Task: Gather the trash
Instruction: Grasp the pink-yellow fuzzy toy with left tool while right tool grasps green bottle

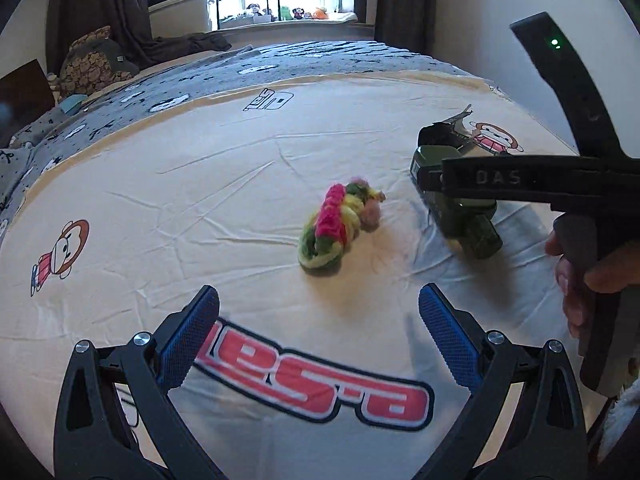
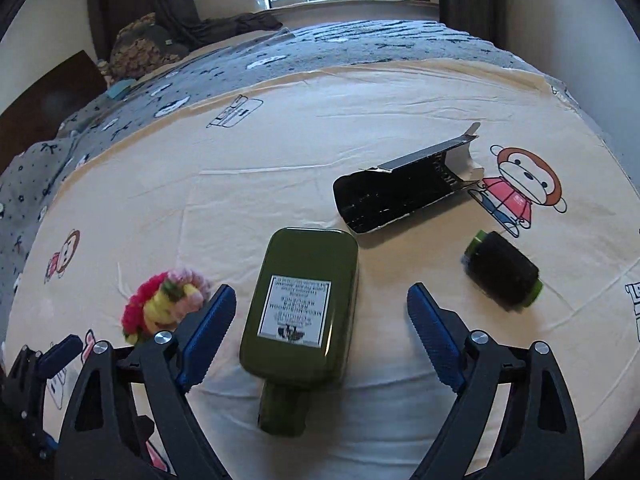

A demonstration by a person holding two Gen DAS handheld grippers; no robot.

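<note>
A dark green flat bottle (image 2: pixel 300 308) with a white label lies on the cream bedsheet (image 2: pixel 280 168), between the wide-open blue pads of my right gripper (image 2: pixel 322 312). A torn black carton (image 2: pixel 404 196) lies behind it, and a black thread spool (image 2: pixel 504 276) lies to the right. A ball of pink, yellow and green yarn (image 1: pixel 338 226) lies ahead of my open, empty left gripper (image 1: pixel 318 320); it also shows in the right wrist view (image 2: pixel 164 304). In the left wrist view the bottle (image 1: pixel 460 208) sits under the right gripper's body (image 1: pixel 520 178).
A grey patterned blanket (image 1: pixel 280 64) covers the far half of the bed. Pillows (image 1: pixel 92 60) lie at the far left. A windowsill with small toys (image 1: pixel 288 14) and a wall (image 1: pixel 480 20) stand beyond the bed. The sheet's right edge (image 2: pixel 592 128) is close to the carton.
</note>
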